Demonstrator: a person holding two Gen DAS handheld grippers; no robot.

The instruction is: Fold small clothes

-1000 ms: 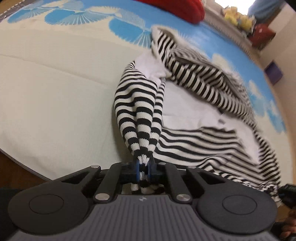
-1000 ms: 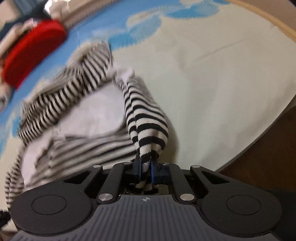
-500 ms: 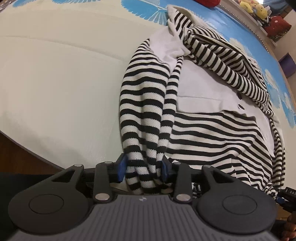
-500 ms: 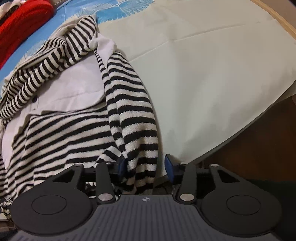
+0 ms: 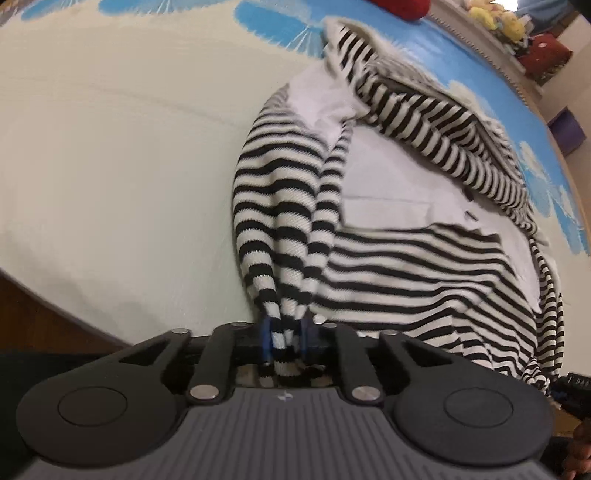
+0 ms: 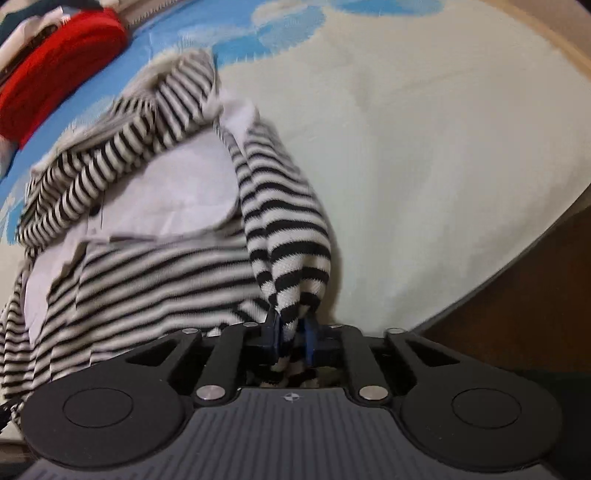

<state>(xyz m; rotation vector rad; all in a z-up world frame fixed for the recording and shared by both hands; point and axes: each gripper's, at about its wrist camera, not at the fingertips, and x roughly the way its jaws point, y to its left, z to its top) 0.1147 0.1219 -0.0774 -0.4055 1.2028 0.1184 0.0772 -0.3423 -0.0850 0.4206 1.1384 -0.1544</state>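
A small black-and-white striped top with a white front panel [image 5: 399, 206] lies on a cream and blue cloth-covered table [image 5: 110, 166]. My left gripper [image 5: 284, 332] is shut on the cuff of its striped sleeve [image 5: 273, 206] and lifts it slightly. In the right wrist view the same top [image 6: 166, 206] lies to the left, and my right gripper [image 6: 291, 332] is shut on the cuff of the other striped sleeve [image 6: 288, 221], pulled up off the table [image 6: 424, 147].
A red item lies at the far edge of the table [image 6: 55, 74]. Stuffed toys [image 5: 495, 18] and a red box [image 5: 546, 55] stand beyond the table. The table's wooden edge runs close to both grippers [image 6: 517, 266].
Half a second ago both grippers were open around the sleeve cuffs. Now both are shut on the cuffs and have lifted them, bunching the sleeves upward.
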